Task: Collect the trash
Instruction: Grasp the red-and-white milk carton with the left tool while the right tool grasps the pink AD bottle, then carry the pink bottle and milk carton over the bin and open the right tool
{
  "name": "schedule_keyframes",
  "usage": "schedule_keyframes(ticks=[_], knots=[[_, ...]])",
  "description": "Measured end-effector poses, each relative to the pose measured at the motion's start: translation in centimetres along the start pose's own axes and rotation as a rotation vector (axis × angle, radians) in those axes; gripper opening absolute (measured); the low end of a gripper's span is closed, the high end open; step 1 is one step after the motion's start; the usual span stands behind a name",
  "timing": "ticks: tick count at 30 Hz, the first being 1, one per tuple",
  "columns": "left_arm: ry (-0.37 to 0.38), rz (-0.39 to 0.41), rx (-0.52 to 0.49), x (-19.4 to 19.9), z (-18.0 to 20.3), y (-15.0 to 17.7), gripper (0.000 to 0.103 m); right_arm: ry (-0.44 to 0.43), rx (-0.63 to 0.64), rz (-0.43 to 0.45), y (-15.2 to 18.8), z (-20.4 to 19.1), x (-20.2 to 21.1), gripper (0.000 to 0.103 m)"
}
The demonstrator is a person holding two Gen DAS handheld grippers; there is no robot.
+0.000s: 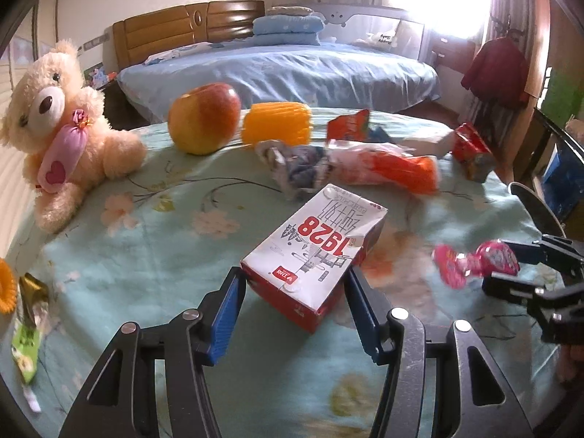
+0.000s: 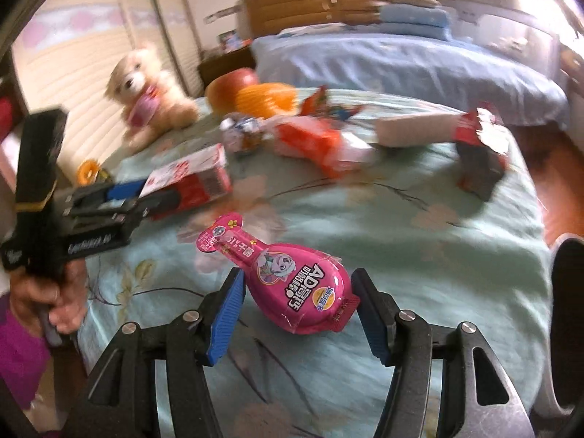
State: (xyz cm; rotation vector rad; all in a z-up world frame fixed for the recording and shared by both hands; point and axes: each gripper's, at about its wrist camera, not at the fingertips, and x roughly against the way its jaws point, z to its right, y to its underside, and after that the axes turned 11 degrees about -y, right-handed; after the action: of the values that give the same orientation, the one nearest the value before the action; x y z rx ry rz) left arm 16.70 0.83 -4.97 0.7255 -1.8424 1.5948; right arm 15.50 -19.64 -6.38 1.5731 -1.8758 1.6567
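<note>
A white and red milk carton [image 1: 314, 252] printed "1928" sits between the blue pads of my left gripper [image 1: 294, 284], which is shut on it just above the flowered green cloth [image 1: 146, 266]. My right gripper [image 2: 297, 288] is shut on a pink bottle-shaped snack packet [image 2: 292, 284], its narrow end pointing away. In the left wrist view the right gripper [image 1: 511, 262] holds that packet [image 1: 474, 262] at the right. In the right wrist view the left gripper [image 2: 153, 197] carries the carton [image 2: 193, 179], with a hand [image 2: 62, 303] on its handle.
More wrappers lie farther back: an orange and white one [image 1: 387, 168], a crumpled silver one [image 1: 295, 164], red ones [image 1: 471, 149]. An apple [image 1: 204, 122], an orange ridged toy [image 1: 277, 126] and a teddy bear [image 1: 58, 124] stand behind. A green wrapper [image 1: 25, 343] lies at the left edge. A bed [image 1: 292, 69] is beyond.
</note>
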Motion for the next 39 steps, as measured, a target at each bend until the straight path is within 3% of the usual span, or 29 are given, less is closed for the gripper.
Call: schedule_keyframes(ticks=[18,39], knots=[[0.082,0.013,-0.049,2.6,7.6,0.0,0.054,0.122,-0.167,0.124,2.8,5.3,6.1,0.061],[0.163,0.02,-0.132,2.8,16.0,-1.4,0.054,0.251,-0.285,0.192,5.1,11.1,11.3,0.061]])
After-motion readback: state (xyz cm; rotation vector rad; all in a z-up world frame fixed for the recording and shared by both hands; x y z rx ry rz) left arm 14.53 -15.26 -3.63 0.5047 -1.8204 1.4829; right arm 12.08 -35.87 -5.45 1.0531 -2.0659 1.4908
